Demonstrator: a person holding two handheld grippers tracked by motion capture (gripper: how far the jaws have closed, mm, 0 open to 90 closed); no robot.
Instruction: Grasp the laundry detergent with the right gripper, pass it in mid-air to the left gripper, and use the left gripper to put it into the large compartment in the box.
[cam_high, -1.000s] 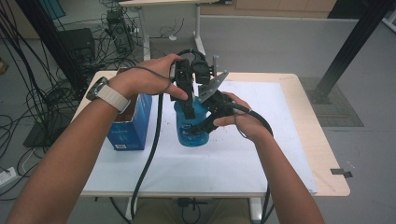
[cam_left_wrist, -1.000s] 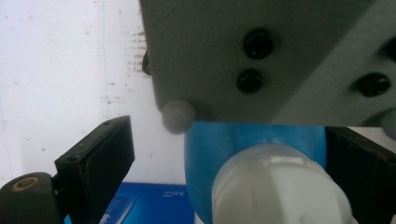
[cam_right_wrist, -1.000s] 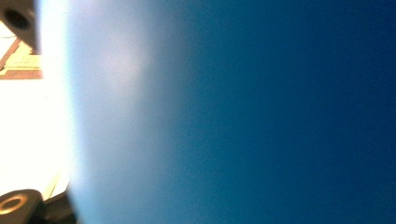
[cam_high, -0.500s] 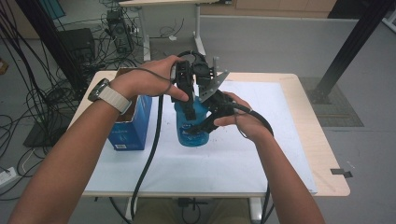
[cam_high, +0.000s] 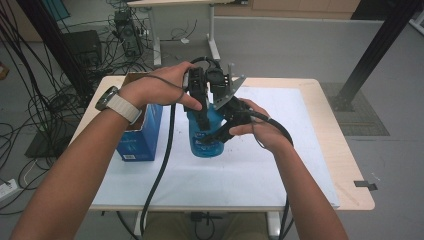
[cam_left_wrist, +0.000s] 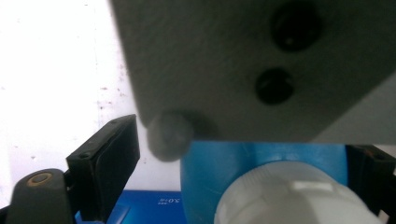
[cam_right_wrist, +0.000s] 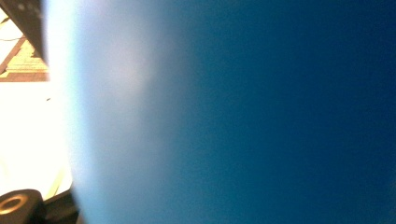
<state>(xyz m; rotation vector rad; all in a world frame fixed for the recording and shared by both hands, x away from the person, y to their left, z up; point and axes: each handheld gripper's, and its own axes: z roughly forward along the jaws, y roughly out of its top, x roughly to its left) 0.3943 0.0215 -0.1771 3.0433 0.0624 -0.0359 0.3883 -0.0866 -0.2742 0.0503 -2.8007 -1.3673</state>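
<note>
Two grippers on the blue bottle (cam_high: 206, 131): right clamped (wall blurred), left closing round its half-hidden white cap (cam_left_wrist: 299, 198).

Translucent blue bottle (cam_high: 207, 135) with white cap (cam_left_wrist: 299, 196); blue box (cam_high: 142, 137); black tongs (cam_high: 202, 107).

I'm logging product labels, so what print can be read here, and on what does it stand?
Nothing reads for certain.
Blue box: white print low on its front, too small to read.
Blue box: small white characters, blurred, perhaps upside down.
Blue bottle: no legible print.
</note>
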